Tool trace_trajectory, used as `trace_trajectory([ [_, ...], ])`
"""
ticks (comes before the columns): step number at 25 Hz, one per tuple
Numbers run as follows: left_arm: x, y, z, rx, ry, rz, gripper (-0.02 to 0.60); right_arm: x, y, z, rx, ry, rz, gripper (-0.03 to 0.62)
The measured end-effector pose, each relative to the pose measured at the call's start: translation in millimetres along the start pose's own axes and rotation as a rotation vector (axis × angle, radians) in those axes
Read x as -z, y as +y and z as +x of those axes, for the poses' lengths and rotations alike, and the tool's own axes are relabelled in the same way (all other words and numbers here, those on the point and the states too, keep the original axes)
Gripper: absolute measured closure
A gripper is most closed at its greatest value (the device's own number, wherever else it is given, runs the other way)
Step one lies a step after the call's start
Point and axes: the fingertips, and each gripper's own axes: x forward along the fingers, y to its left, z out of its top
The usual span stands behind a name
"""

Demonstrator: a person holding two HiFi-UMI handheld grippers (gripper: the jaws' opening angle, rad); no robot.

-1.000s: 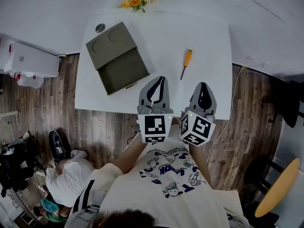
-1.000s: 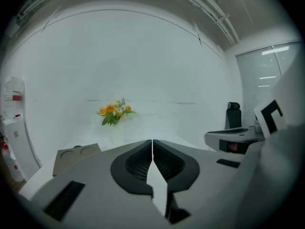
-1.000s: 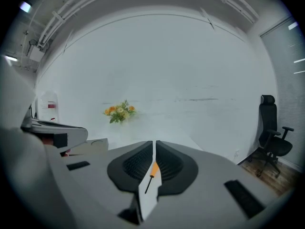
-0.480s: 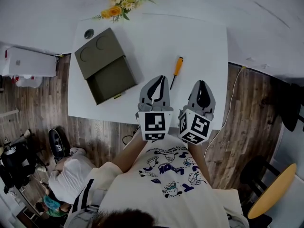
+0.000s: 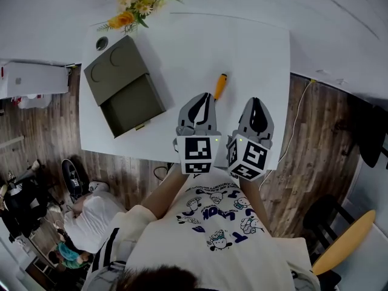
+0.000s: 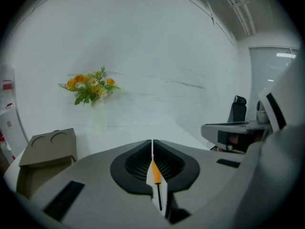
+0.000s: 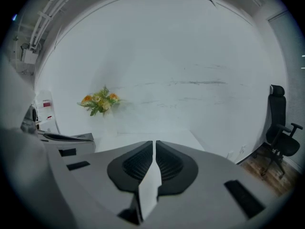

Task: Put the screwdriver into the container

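Currently 2 tongs are in view, both over the near side of the white tabletop (image 5: 254, 47), on the side of the container (image 5: 124, 93) that faces the screwdriver.

Container: olive-grey box, lying open on the tabletop. Lid half carries 2 round recesses; the tray half beside it shows nothing inside.

Screwdriver (image 5: 220, 83): lies flat on the tabletop, outside the container and well apart from it, past the container's open tray. Orange handle points away from the person. The shaft end disappears behind the left tongs (image 5: 206, 99) in the head view.

Left tongs (image 6: 152, 143): tips pressed together, nothing between them. Through the slit lower down between the 2 jaws the screwdriver (image 6: 154, 171) shows on the tabletop beyond, handle up, dark shaft down. No contact with it can be made out. The container (image 6: 47, 149) sits off to 1 side in this view.

Right tongs (image 5: 257, 105): farther from the container than the left tongs, side by side with them. In their own view the right tongs (image 7: 154, 144) are clenched tip to tip and empty; only bare tabletop shows through the slit.

Flowers (image 5: 136, 2), orange and yellow, stand at the wall just beyond the container's lid half. Wooden floor (image 5: 315, 138) surrounds the tabletop.
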Motion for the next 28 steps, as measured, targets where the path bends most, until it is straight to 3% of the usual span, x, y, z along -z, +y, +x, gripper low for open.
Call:
trace_trajectory([
  [16, 46.2, -14.8, 44.1, 0.028, 0.158, -0.040, 0.558, 26.3, -18.4, 33.7, -0.027, 0.089, 0.004, 0.554],
  [28, 80.4, -18.5, 68.5, 0.045, 0.259, -0.061, 0.480, 46.9, -27.8, 46.7, -0.032, 0.142, 0.015, 0.554],
])
